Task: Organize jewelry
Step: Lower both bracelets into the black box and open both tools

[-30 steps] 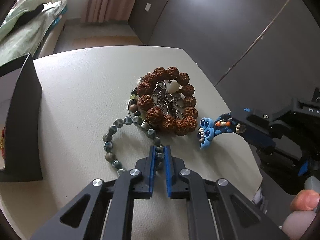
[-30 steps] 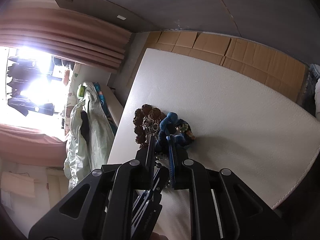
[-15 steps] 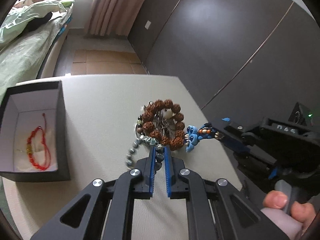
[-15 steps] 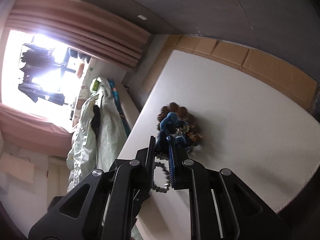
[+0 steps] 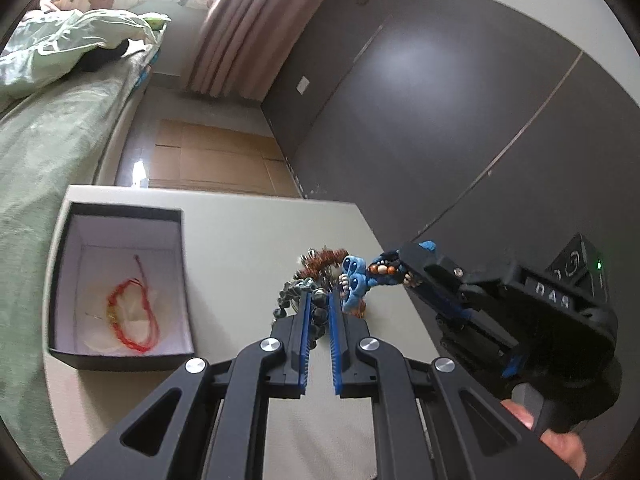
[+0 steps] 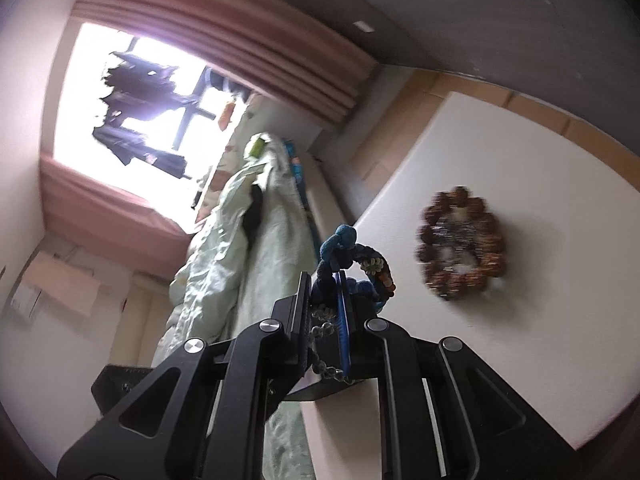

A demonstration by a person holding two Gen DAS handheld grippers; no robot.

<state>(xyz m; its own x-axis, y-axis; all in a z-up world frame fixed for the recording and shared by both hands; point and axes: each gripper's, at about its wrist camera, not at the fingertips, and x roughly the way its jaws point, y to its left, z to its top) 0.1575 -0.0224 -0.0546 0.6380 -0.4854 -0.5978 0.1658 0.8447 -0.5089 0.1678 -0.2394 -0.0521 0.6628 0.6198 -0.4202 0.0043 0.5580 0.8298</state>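
Note:
My left gripper [image 5: 318,300] is shut on a grey-green bead bracelet [image 5: 287,295], which hangs off the table from its fingertips. To its right, my right gripper [image 5: 404,269] is shut on a blue knotted cord bracelet [image 5: 354,276] with orange and white beads. In the right wrist view that blue bracelet [image 6: 348,254] sticks out above the right gripper [image 6: 324,284], held in the air. A brown seed-bead bracelet [image 6: 460,240] with a metal chain inside its ring lies on the white table [image 6: 520,320]. A red string bracelet [image 5: 132,320] lies in the black box [image 5: 182,280].
The open black box stands at the table's left edge [image 5: 56,280]. A bed with a green blanket [image 5: 48,128] runs along the left side, dark wardrobe doors [image 5: 440,100] along the right. A person's fingers [image 5: 556,444] hold the right gripper's handle.
Both grippers have risen and pulled back, lifting the grey-green and the blue bracelets off the table. The brown bracelet stays lying there. The black box has come fully into view.

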